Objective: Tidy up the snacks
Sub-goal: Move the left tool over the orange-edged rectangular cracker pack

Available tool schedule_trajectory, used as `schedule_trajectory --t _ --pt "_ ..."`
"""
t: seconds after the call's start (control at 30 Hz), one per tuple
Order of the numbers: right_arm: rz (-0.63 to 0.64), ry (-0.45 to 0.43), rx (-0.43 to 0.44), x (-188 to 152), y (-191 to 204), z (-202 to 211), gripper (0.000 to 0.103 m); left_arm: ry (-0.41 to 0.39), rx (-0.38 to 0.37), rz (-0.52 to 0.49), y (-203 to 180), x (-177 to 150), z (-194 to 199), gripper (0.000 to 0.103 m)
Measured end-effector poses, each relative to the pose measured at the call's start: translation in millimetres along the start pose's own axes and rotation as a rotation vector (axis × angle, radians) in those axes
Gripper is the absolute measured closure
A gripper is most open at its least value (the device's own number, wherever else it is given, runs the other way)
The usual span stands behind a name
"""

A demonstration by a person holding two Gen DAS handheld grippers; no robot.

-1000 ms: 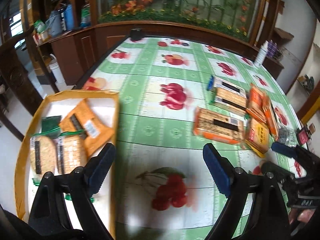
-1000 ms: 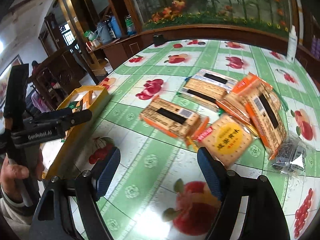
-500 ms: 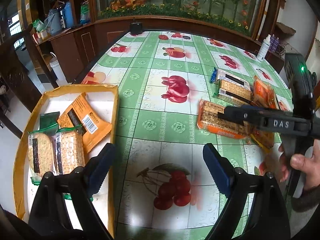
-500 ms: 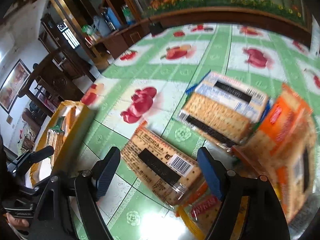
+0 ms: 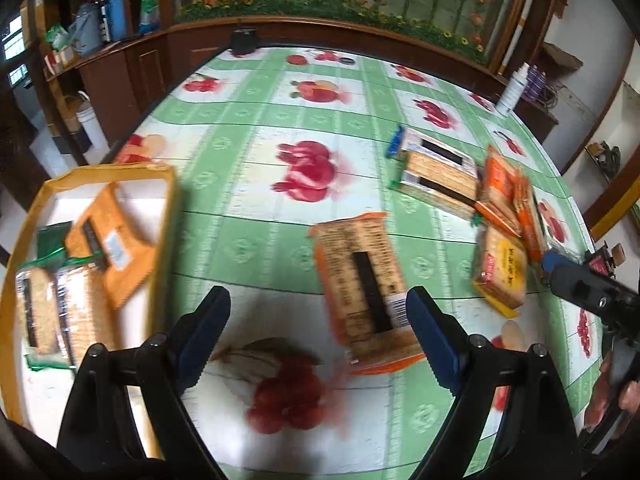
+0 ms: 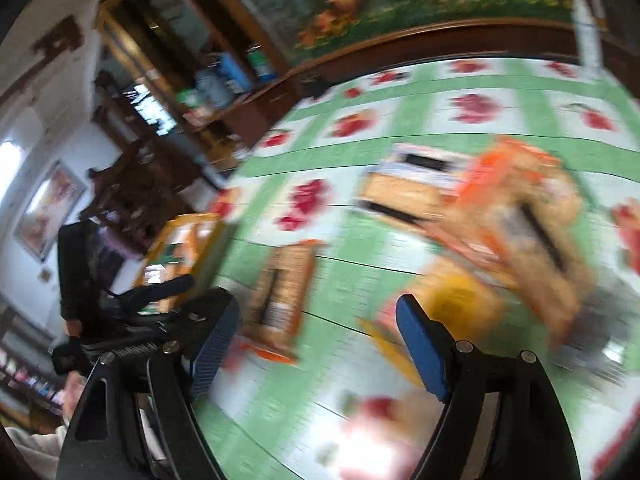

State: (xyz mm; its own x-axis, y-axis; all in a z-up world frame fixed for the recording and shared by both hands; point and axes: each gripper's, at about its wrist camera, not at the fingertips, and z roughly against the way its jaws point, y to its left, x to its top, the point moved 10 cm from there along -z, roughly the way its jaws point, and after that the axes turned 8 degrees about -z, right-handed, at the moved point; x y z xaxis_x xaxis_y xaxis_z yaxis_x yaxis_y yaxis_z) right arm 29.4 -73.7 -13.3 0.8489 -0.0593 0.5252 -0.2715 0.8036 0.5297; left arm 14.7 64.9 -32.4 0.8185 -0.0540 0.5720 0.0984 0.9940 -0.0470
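An orange-edged cracker pack [image 5: 364, 280] lies on the fruit-print tablecloth, just ahead of my open, empty left gripper [image 5: 318, 324], nearer its right finger. It also shows blurred in the right wrist view [image 6: 280, 296]. A yellow tray [image 5: 168, 208] at the left holds several snack packs [image 5: 104, 240]. More packs [image 5: 440, 172] sit in a pile [image 5: 500, 272] at the right. My right gripper [image 6: 316, 336] is open and empty, seen at the right edge of the left wrist view [image 5: 588, 288], beside that pile.
A white bottle [image 5: 512, 90] stands at the table's far right edge. A dark object [image 5: 244, 40] sits at the far edge. Wooden cabinets and shelves ring the table. The right wrist view is heavily motion-blurred.
The orange-edged cracker pack has been pushed left and turned lengthwise, now close in front of my left gripper. My right gripper has pulled back to the right, away from it.
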Motion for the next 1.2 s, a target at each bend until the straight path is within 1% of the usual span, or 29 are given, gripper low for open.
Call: schedule_trajectory --t 0.03,0.1,0.17,0.27,0.33,0.4,0.47,0.53,0.57,0.63,0.77,0.9,1.0,1.07,1.13,1.2 --pt "-0.025 -0.001 -0.022 -2 -11 4 0.021 0.006 -0.002 0.002 -5 2 -4 0.013" --pt "-0.089 -0.016 -0.031 -2 -31 9 0.021 0.018 -0.019 0.009 -14 3 -12 0.013" --pt "-0.126 -0.020 -0.047 -4 -45 9 0.021 0.038 -0.020 0.013 -20 3 -20 0.013" --pt "-0.141 0.005 -0.062 -9 -50 4 0.021 0.059 -0.003 0.008 -27 4 -34 0.013" --pt "-0.164 0.011 -0.118 -8 -56 -1 0.021 0.070 0.006 0.007 -30 6 -41 0.013" --pt "-0.175 -0.001 -0.161 -3 -58 -7 0.021 0.083 0.022 0.003 -32 6 -48 0.013" --pt "-0.196 -0.013 -0.176 -1 -59 -13 0.021 0.089 0.033 -0.001 -31 6 -52 0.013" --pt "-0.202 -0.006 -0.200 1 -61 -21 0.021 0.097 0.045 0.000 -30 6 -56 0.013" --pt "-0.196 -0.004 -0.231 1 -63 -24 0.021 0.100 0.045 0.000 -30 5 -58 0.013" --pt "-0.191 -0.017 -0.274 3 -65 -25 0.021 0.107 0.056 -0.008 -30 4 -61 0.013" --pt "-0.213 -0.048 -0.320 11 -67 -27 0.021 0.105 0.057 -0.005 -26 4 -61 0.013" --pt "-0.177 -0.046 -0.388 17 -66 -35 0.021 0.104 0.053 0.002 -23 4 -61 0.013" --pt "-0.147 -0.039 -0.417 20 -64 -42 0.021 0.106 0.053 0.002 -22 3 -61 0.013" --pt "-0.073 -0.026 -0.419 19 -55 -46 0.021 0.106 0.051 0.002 -22 3 -61 0.013" --pt "-0.023 -0.007 -0.401 15 -48 -49 0.022 0.117 0.078 -0.028 -23 1 -63 0.013" --pt "0.021 0.017 -0.374 8 -44 -50 0.022 0.118 0.062 -0.022 -24 0 -63 0.013"
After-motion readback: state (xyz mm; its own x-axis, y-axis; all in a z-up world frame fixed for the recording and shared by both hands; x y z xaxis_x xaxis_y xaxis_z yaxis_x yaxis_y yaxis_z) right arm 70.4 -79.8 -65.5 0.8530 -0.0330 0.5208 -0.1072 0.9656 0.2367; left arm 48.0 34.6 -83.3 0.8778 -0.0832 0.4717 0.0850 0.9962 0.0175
